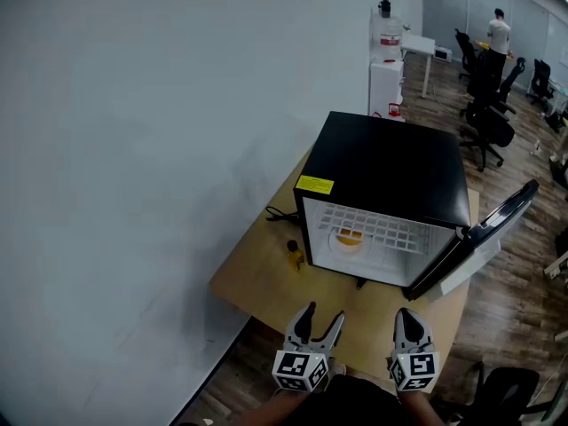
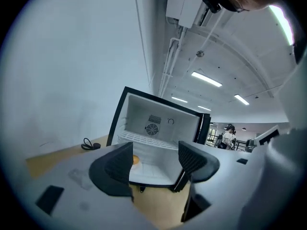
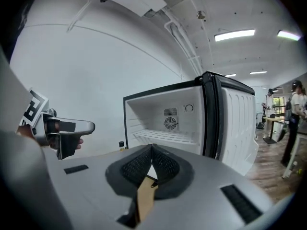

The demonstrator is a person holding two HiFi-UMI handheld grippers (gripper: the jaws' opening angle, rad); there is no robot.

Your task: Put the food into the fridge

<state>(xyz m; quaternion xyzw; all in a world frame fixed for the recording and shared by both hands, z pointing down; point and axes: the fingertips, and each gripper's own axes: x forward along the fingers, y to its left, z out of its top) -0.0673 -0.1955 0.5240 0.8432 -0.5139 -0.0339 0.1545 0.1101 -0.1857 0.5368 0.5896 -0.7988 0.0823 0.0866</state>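
Observation:
A black mini fridge (image 1: 390,171) stands on a wooden table (image 1: 257,278) with its door (image 1: 484,233) swung open to the right. An orange food item (image 1: 348,237) lies on a white plate under the wire shelf inside; a sliver of the orange food (image 2: 136,160) peeks past a jaw in the left gripper view. My left gripper (image 1: 318,324) is open and empty at the table's near edge. My right gripper (image 1: 409,323) hangs beside it, shut with nothing in it. In the right gripper view the fridge's white interior (image 3: 165,123) faces me.
A small yellow bottle (image 1: 295,255) and a black cable (image 1: 282,217) lie on the table left of the fridge. A white wall runs along the left. Office chairs (image 1: 486,122), a water dispenser (image 1: 387,56) and a person (image 1: 499,34) are far behind.

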